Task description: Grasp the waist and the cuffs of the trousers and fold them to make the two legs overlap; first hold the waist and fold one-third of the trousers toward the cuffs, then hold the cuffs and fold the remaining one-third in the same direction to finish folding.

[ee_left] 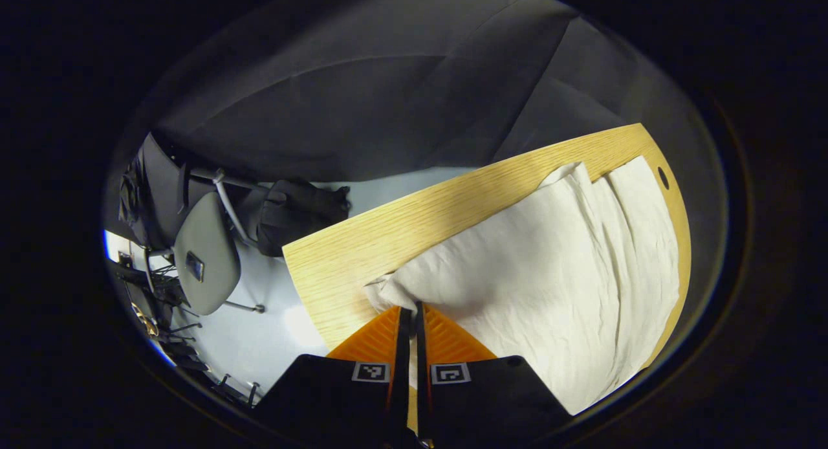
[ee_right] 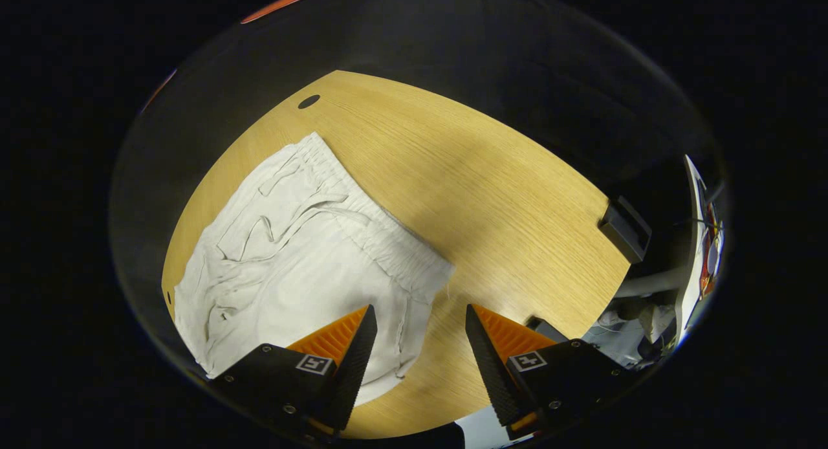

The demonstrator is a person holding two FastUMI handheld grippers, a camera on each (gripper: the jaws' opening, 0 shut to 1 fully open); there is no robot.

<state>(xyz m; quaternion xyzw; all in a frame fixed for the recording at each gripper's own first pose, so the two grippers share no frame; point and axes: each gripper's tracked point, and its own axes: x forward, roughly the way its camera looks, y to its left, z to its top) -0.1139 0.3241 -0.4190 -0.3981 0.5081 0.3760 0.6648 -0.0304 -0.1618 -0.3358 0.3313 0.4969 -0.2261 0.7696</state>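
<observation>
While the white trousers [ee_left: 550,274] lay spread on the wooden table [ee_left: 362,248], the left gripper [ee_left: 411,313] was found clenched on a pinch of fabric at the end nearest it, with the cloth drawn up into a small peak between the closed fingers. This hold was judged to be a cuff grasp, since the elastic waistband [ee_right: 381,235] was seen at the opposite end of the garment in the right gripper view; the hem itself could not be made out.

The right gripper [ee_right: 417,326] was observed released, its jaws standing wide apart above the corner of the waistband, with one finger over the cloth and the other over bare table. This placement was judged to be a line-up for taking the waist, so that both ends could be lifted together and one leg laid over the other. No fabric was touched by its fingers, as far as could be told.

A drawstring and pocket seams were noted near the waist. No brand, label or legible writing was found on the trousers or table. Square coded markers were noted on both grippers; they carried no readable text.
</observation>
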